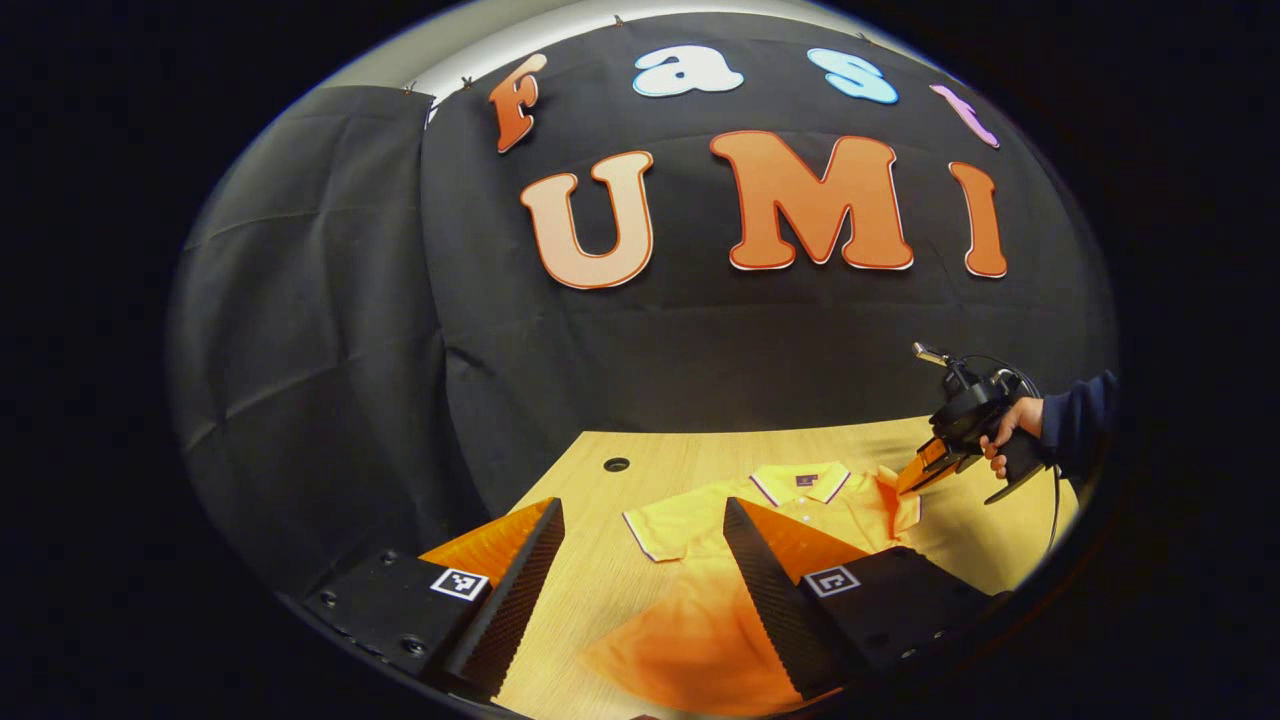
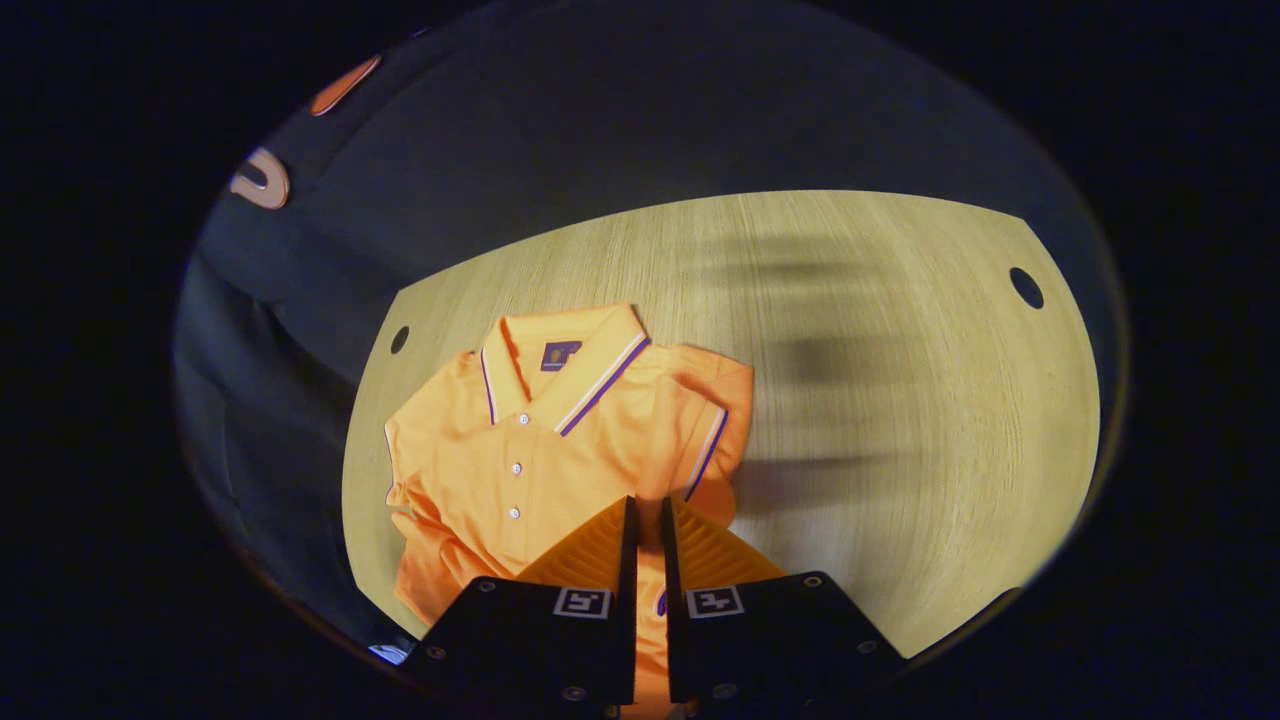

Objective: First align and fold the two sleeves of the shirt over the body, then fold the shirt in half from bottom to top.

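Observation:
An orange polo shirt point(image 2: 520, 450) with striped collar and cuffs lies face up on the wooden table point(image 2: 900, 400). In the right gripper view, one sleeve point(image 2: 715, 420) is turned in over the body. My right gripper point(image 2: 646, 505) is shut on that sleeve's cuff, and a thin strip of fabric shows between its fingers. The left gripper view shows the shirt point(image 1: 690, 520) from the other side. There, a hand holds the right gripper point(image 1: 925, 468) at the far sleeve. My left gripper point(image 1: 642, 505) hangs open above the near sleeve and lower body, holding nothing.
The table point(image 1: 620, 600) has round cable holes point(image 1: 617, 464) point(image 2: 400, 340) point(image 2: 1026, 288). Black cloth walls close in behind and to the side. Bare wood spreads beside the shirt in the right gripper view. A dark sleeve point(image 1: 1080, 420) enters at the right of the left gripper view.

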`<action>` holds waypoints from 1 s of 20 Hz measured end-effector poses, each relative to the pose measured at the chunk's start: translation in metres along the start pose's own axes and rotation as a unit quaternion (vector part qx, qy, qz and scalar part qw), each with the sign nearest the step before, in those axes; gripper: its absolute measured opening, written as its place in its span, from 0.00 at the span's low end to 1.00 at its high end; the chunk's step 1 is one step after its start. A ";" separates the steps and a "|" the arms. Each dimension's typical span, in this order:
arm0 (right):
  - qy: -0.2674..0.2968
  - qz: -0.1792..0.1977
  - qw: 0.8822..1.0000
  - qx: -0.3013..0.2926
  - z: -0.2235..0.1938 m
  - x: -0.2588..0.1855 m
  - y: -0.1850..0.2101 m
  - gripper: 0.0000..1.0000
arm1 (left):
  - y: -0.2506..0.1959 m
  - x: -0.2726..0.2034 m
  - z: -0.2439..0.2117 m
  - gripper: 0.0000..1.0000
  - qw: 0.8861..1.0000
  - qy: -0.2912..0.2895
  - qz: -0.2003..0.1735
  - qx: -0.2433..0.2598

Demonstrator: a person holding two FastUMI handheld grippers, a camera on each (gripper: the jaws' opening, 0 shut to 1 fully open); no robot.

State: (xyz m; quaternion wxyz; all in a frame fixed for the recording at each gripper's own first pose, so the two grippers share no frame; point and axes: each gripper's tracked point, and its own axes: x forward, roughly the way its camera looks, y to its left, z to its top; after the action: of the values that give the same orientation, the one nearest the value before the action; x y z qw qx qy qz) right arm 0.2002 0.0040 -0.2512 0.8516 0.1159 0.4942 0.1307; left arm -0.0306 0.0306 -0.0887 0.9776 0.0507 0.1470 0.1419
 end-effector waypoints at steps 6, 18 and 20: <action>0.001 0.044 0.999 0.000 -0.001 0.006 0.028 0.34 | 0.014 -0.018 -0.020 0.99 0.999 0.019 0.035 -0.009; -0.060 0.017 0.998 0.017 -0.032 -0.040 0.023 0.79 | 0.023 0.043 -0.052 1.00 0.991 0.104 -0.029 -0.078; -0.082 -0.004 0.996 0.029 -0.042 -0.053 0.021 0.79 | 0.028 0.064 -0.062 1.00 0.986 0.133 -0.051 -0.088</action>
State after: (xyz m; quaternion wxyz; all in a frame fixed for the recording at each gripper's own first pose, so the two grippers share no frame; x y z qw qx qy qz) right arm 0.1361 0.0092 -0.2218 0.8861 0.1484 0.4269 0.1031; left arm 0.0022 0.0797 -0.1613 0.9560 -0.0620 0.2649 0.1095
